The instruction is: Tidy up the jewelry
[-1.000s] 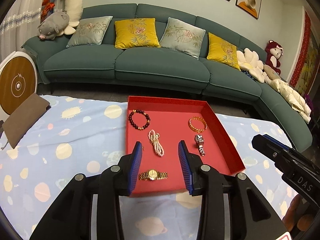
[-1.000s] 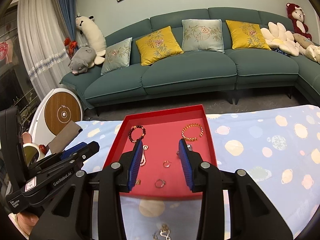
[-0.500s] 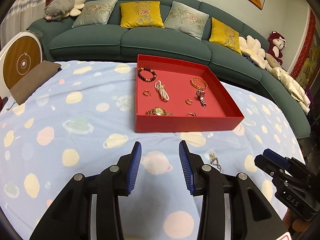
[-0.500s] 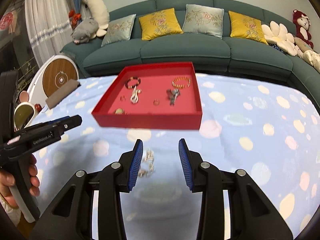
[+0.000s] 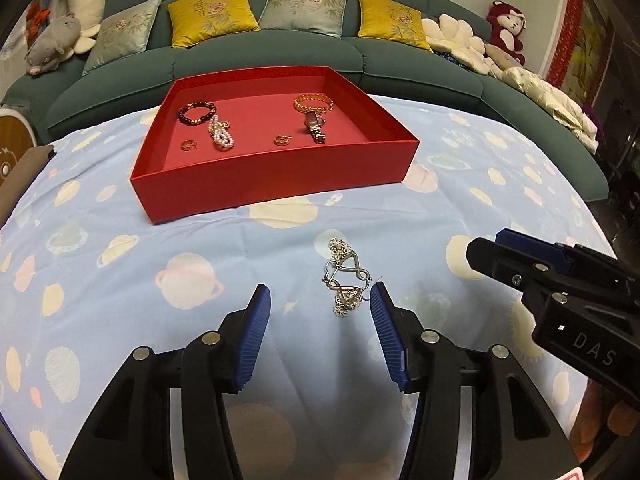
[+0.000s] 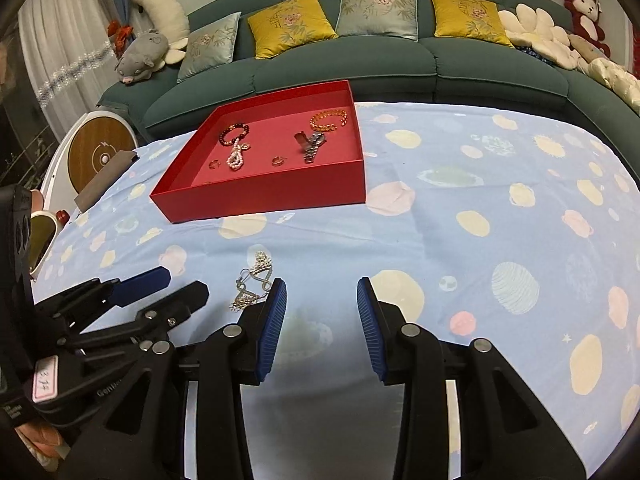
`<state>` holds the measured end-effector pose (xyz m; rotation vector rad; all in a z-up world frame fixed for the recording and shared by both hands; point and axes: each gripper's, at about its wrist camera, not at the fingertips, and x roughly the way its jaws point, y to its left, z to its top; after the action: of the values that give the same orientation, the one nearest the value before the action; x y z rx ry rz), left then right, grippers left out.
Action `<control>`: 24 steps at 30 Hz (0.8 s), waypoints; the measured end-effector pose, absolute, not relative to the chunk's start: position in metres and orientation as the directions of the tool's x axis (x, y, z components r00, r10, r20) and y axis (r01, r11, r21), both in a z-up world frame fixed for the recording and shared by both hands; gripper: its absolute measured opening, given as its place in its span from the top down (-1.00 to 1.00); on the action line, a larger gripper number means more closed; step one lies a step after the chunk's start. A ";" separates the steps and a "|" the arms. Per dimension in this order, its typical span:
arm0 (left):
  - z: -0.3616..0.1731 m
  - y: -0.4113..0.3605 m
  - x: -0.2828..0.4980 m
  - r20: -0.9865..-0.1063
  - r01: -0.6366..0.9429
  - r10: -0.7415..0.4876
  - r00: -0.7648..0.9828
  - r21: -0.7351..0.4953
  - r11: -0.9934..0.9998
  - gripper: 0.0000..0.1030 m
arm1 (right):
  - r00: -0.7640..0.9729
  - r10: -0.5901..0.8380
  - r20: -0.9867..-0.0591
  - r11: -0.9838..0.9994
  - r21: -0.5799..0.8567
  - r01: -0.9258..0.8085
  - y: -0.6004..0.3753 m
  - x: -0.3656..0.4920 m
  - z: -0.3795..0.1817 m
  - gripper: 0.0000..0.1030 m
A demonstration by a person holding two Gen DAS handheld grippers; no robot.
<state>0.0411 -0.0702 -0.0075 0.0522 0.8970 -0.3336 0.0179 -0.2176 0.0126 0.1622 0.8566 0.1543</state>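
Note:
A red tray (image 5: 280,176) (image 6: 280,192) sits on the blue planet-print cloth. It holds a dark bead bracelet (image 5: 197,113), a pearl strand (image 5: 221,136), an orange bracelet (image 5: 314,102), a watch (image 5: 316,127) and small rings. A silver necklace (image 5: 345,276) (image 6: 251,286) lies on the cloth in front of the tray. My left gripper (image 5: 316,304) is open and empty, its right fingertip just beside the necklace. My right gripper (image 6: 322,300) is open and empty, to the right of the necklace; it also shows in the left wrist view (image 5: 520,264).
A teal sofa (image 5: 304,52) with cushions and plush toys stands behind the table. A brown pad (image 6: 106,178) lies at the table's left edge, near a round wooden disc (image 6: 100,156).
Both grippers have pulled back from over the tray and dropped low toward the cloth. The silver necklace now lies close in front of the left gripper. Both stay open.

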 end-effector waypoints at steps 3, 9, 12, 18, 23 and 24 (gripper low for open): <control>-0.017 -0.077 0.046 -0.779 0.315 -0.246 0.577 -0.065 0.947 0.07 | 0.646 0.189 -0.740 0.978 0.200 -0.058 -0.223 0.019 0.010 0.30; -0.030 -0.080 0.049 -0.779 0.315 -0.225 0.586 -0.037 0.948 0.33 | 0.644 0.192 -0.740 0.977 0.204 -0.057 -0.228 0.019 0.009 0.30; -0.032 -0.077 0.049 -0.778 0.300 -0.223 0.588 -0.046 0.953 0.49 | 0.644 0.194 -0.740 0.977 0.205 -0.059 -0.229 0.019 0.010 0.30; -0.030 -0.066 0.051 -0.778 0.288 -0.234 0.583 -0.071 0.955 0.99 | 0.631 0.209 -0.747 0.974 0.217 -0.067 -0.224 0.022 0.006 0.31; -0.026 -0.058 0.051 -0.775 0.275 -0.226 0.591 -0.071 0.959 1.00 | 0.617 0.227 -0.754 0.973 0.205 -0.108 -0.207 0.024 0.004 0.31; -0.025 -0.054 0.052 -0.774 0.268 -0.231 0.589 -0.082 0.960 1.00 | 0.615 0.230 -0.754 0.973 0.202 -0.115 -0.203 0.025 0.003 0.31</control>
<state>0.0519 -0.0542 -0.0248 0.0456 0.8945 -0.2906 0.0246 -0.2035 0.0032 0.1389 0.8871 0.1991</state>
